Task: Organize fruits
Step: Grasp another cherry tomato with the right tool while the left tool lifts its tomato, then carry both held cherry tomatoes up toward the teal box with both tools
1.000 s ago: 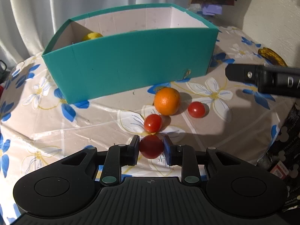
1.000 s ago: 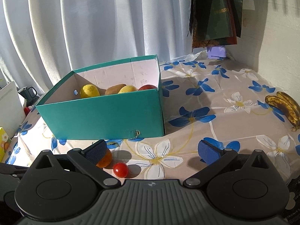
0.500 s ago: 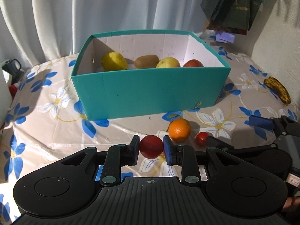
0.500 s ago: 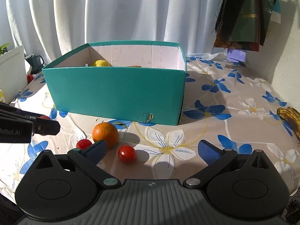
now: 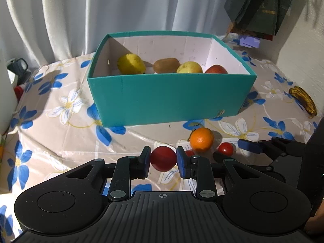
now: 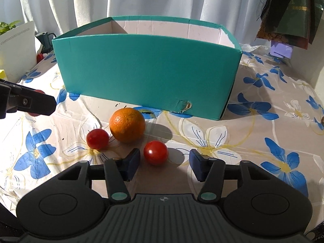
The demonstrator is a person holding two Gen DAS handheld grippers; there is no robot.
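Observation:
My left gripper [image 5: 163, 161] is shut on a red tomato [image 5: 163, 161] and holds it above the table, in front of the teal box [image 5: 170, 97]. The box holds a lemon [image 5: 130, 63], a kiwi [image 5: 166, 65], a yellow fruit [image 5: 189, 67] and a red fruit [image 5: 215, 69]. An orange [image 6: 127, 125] and two tomatoes [image 6: 97, 138] [image 6: 156, 152] lie on the cloth before the box. My right gripper [image 6: 164, 163] is open, low over the table, its jaws either side of the nearer tomato without touching it.
A spotted banana [image 5: 303, 100] lies at the table's right edge. A white container [image 6: 16, 46] and a dark kettle [image 6: 45, 39] stand at the left. Curtains hang behind; dark bags [image 5: 261, 8] hang at the upper right. The floral tablecloth [image 6: 263, 121] drops off at the front.
My left gripper has risen with the tomato, so the box's inside now shows. My right gripper has dropped and moved left to the loose tomato and narrowed its jaws.

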